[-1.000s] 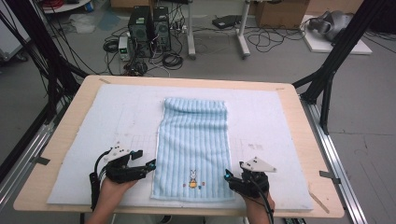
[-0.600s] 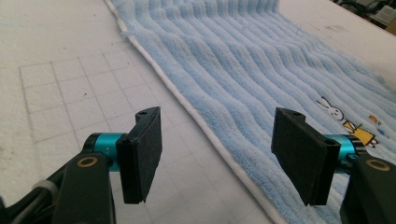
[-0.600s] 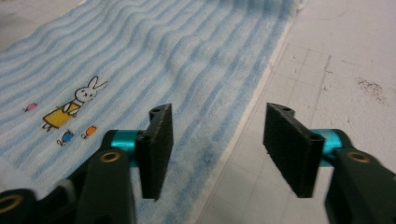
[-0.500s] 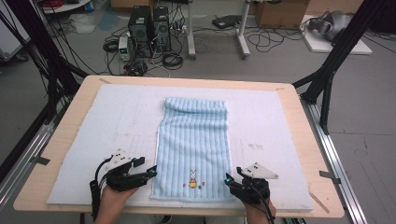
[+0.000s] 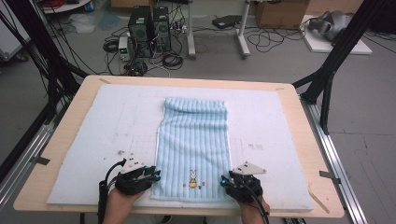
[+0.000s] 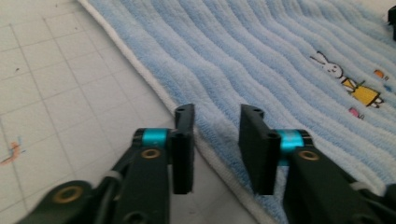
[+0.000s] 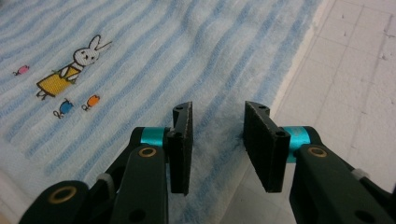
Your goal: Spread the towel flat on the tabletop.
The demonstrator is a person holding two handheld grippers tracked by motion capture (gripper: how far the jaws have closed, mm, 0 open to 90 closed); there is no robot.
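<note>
A light blue striped towel [image 5: 194, 140] with a small rabbit picture [image 5: 192, 177] lies flat in the middle of the table, its far end folded over. My left gripper [image 5: 153, 175] stands open at the towel's near left corner; in the left gripper view [image 6: 215, 122] the white hem runs between its jaws. My right gripper [image 5: 225, 180] is open at the near right corner; in the right gripper view [image 7: 217, 119] its jaws straddle the towel's edge, with the rabbit [image 7: 72, 65] off to the left.
A pale gridded mat [image 5: 93, 135] covers the wooden table [image 5: 308, 140]. Floor clutter, computer towers [image 5: 149, 28] and black frame legs [image 5: 336, 60] stand beyond the far edge.
Both grippers have slid toward the near edge of the table, to the towel's near corners. The towel has not moved.
</note>
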